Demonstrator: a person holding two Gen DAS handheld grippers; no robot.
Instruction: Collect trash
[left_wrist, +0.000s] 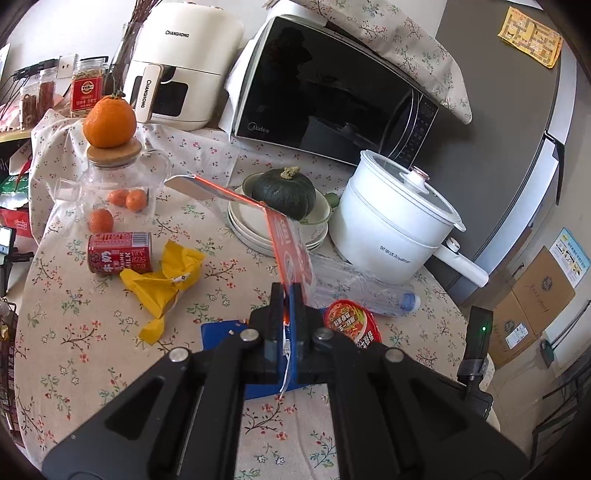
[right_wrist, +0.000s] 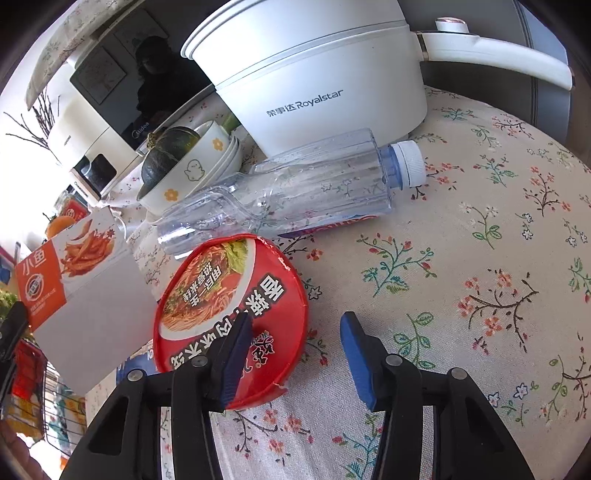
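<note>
My left gripper (left_wrist: 287, 291) is shut on an orange and white snack box (left_wrist: 288, 243), flattened, held above the table; the box also shows in the right wrist view (right_wrist: 85, 273). My right gripper (right_wrist: 295, 332) is open just above the table, its left finger over a red noodle cup lid (right_wrist: 229, 295). The lid also shows in the left wrist view (left_wrist: 351, 321). An empty clear plastic bottle (right_wrist: 295, 188) lies on its side behind the lid. A red milk can (left_wrist: 120, 253) lies on its side next to a crumpled yellow wrapper (left_wrist: 166, 280). A blue packet (left_wrist: 221, 332) lies under the left gripper.
A white electric pot (left_wrist: 391, 229) stands behind the bottle. Stacked bowls (left_wrist: 280, 229) hold a green squash (left_wrist: 284, 192). A microwave (left_wrist: 325, 96), an air fryer (left_wrist: 184, 70) and a glass jar (left_wrist: 114, 177) topped by an orange stand at the back. A floral cloth (right_wrist: 461, 277) covers the table.
</note>
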